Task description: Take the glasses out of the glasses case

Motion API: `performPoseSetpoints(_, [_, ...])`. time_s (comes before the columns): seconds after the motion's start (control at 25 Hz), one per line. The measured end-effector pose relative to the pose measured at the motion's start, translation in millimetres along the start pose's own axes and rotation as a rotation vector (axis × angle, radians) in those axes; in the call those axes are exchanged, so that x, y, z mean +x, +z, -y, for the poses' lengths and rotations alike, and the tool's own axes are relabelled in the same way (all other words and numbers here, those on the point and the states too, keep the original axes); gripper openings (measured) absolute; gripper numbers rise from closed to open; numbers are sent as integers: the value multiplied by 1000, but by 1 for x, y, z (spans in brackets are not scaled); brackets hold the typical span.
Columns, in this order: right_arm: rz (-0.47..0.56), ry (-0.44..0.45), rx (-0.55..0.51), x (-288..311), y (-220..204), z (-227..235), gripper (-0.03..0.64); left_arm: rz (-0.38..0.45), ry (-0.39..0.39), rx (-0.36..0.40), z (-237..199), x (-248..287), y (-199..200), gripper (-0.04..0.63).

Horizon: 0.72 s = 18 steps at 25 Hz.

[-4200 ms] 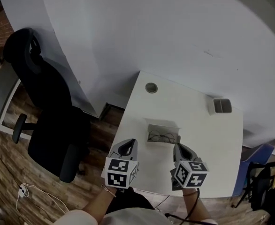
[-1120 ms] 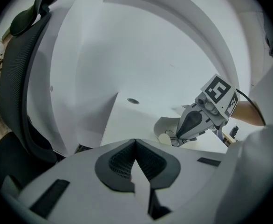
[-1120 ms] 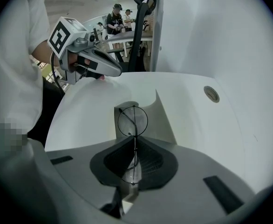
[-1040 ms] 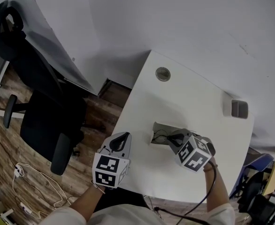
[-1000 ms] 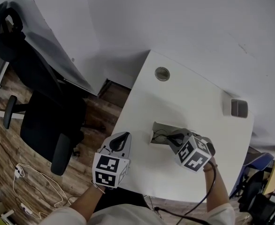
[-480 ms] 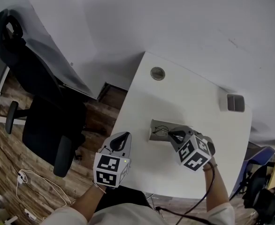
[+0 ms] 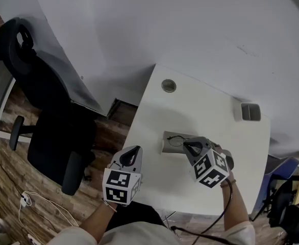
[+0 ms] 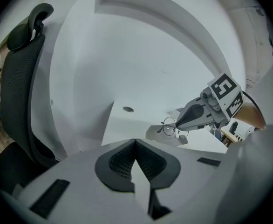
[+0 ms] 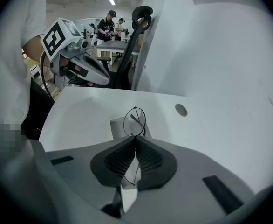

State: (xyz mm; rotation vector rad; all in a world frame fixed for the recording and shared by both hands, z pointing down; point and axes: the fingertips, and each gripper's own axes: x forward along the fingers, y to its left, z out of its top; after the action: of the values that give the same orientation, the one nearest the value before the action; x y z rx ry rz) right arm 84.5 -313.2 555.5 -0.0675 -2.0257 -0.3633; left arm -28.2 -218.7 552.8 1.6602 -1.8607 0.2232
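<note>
Right gripper (image 9: 135,143) is being closed on the thin black wire-frame glasses with round lenses (image 9: 134,120). Its jaws are being pressed together on the frame at about the bridge. One lens is being shown beyond the fingertips, the other behind them in the jaw gap.

Glasses are being held upright, directly over the open grey rectangular glasses case (image 7: 169,144). Whether the frame is touching the case cannot be told. Case is being supported by the white rectangular table (image 7: 205,111), towards its near-left part.

Left gripper (image 8: 135,146) is being held at the table's near-left edge, apart from the case and aimed towards it. Its jaws are being held together with nothing between them.

Round grey cable grommet (image 7: 168,86) is being seen at the table's far-left. Small grey box (image 7: 250,112) is being seen at the far-right edge. Both are well apart from the case.

Black mesh office chair (image 7: 52,116) is being seen left of the table on the wood-plank floor (image 7: 6,172), with a white cable (image 7: 25,200) lying on that floor.
</note>
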Motion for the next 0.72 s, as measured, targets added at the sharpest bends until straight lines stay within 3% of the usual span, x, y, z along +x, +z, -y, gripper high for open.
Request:
performPoseSetpoints(0.36, [96,-100,29,-41,21,8,37,67,-6,17,10,-14,23,17])
performPoseSetpoints(0.72, [263,-280,130,-106,46,32,37,219,-38,103,35,-29,90,17])
